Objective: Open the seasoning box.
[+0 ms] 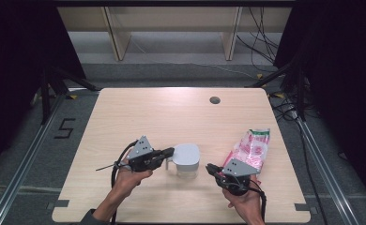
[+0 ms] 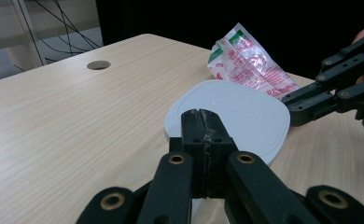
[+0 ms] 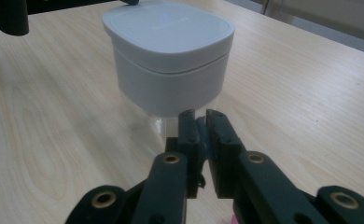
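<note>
High view: white lidded container (image 1: 186, 159) near the middle of the wooden table (image 1: 139, 112), between the two tools. Left gripper (image 1: 168, 153) reaching in from the left, tips right at the container's lid edge, jaws pressed together; whether anything is pinched, impossible to tell from here. Right gripper (image 1: 210, 168) just to the container's right and slightly nearer the person, tips pointing at its lower part, a small gap apart. Red-and-white plastic packet (image 1: 250, 149) lying behind the right gripper, long axis running away and to the right.

Left gripper view: jaws closed flat against each other at the near rim of the white lid (image 2: 236, 112); packet (image 2: 250, 63) beyond it, other gripper (image 2: 296, 109) coming in from the right.

Right gripper view: jaws nearly together, nothing between them; container (image 3: 168, 56) straight ahead, upright, lid seated, clear lower body just past the tips. Contents hidden by the lid. Left tool probably the nearer one for lifting the lid, right tool placed to steady the base.
</note>
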Available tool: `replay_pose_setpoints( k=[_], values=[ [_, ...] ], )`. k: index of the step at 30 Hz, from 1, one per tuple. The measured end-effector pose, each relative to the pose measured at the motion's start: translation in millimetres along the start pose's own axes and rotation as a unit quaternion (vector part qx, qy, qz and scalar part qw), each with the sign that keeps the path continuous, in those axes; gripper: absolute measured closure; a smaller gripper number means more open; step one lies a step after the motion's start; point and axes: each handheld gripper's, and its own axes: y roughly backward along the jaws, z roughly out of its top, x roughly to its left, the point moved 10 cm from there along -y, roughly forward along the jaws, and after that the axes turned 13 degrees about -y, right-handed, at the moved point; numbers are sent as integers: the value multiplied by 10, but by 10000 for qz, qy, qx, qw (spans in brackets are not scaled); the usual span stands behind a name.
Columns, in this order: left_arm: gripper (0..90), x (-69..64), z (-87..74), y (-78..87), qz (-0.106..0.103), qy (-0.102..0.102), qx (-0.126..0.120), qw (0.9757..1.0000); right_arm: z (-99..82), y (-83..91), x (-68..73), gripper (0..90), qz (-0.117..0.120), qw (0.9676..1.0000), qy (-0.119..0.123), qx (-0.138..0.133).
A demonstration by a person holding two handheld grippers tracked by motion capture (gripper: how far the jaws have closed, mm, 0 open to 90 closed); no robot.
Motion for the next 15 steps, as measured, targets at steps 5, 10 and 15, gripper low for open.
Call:
replay_pose_setpoints(
  k=[5, 10, 15],
  values=[
    [891, -3, 1, 1, 23, -24, -9, 10000, 49, -42, 10, 900, 21, 9999, 85, -58],
    [892, -8, 0, 8, 23, -134, 6, 9999, 60, -56, 31, 900, 142, 9999, 42, 26],
    [893, -13, 2, 6, 32, -18, -20, 10000, 88, -48, 59, 900, 95, 9999, -34, 42]
  ],
)
